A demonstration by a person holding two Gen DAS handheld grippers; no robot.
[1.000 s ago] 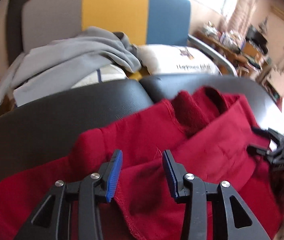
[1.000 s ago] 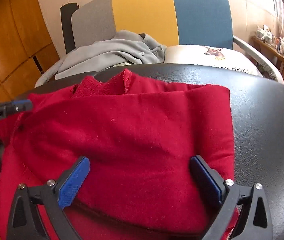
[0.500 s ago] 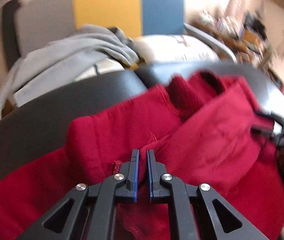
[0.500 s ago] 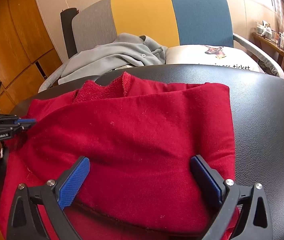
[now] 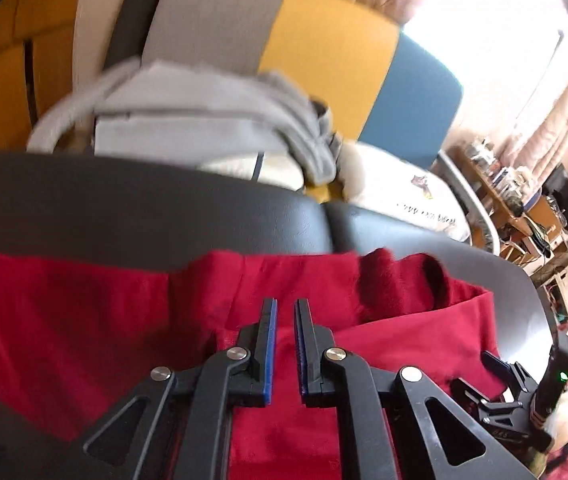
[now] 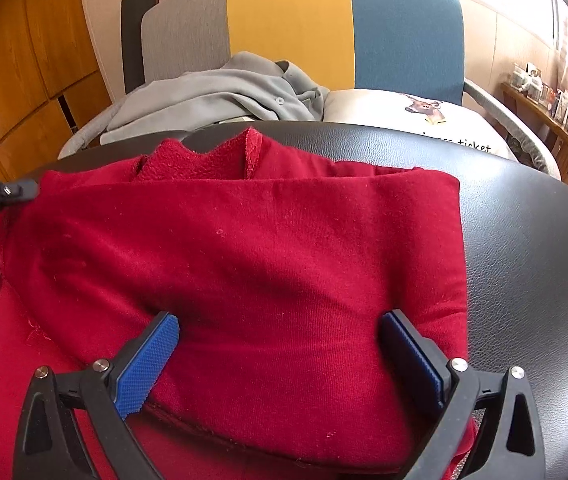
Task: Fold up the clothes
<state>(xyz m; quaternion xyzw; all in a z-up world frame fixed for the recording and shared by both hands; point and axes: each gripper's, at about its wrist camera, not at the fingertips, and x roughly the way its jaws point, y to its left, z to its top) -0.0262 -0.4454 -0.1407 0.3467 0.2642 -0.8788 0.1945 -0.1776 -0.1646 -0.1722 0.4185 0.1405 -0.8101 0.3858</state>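
A red sweatshirt (image 6: 268,264) lies partly folded on a black leather surface (image 6: 532,248). It also shows in the left wrist view (image 5: 84,320). My left gripper (image 5: 284,308) is shut on a fold of the red fabric and holds it up over the garment. Its tip shows at the left edge of the right wrist view (image 6: 0,194). My right gripper (image 6: 280,328) is wide open, its blue pads (image 6: 148,364) pressing on either side of the folded body. It also shows at the lower right of the left wrist view (image 5: 496,376).
A grey, yellow and blue chair (image 6: 296,28) stands behind the surface, holding a grey garment (image 6: 220,92) and a white printed pillow (image 6: 412,112). Wooden cabinets (image 6: 24,80) are on the left; cluttered shelves (image 5: 524,200) are on the right.
My left gripper closed on the red fabric, then lifted and swung it leftward. My right gripper stayed open in place on the folded body.
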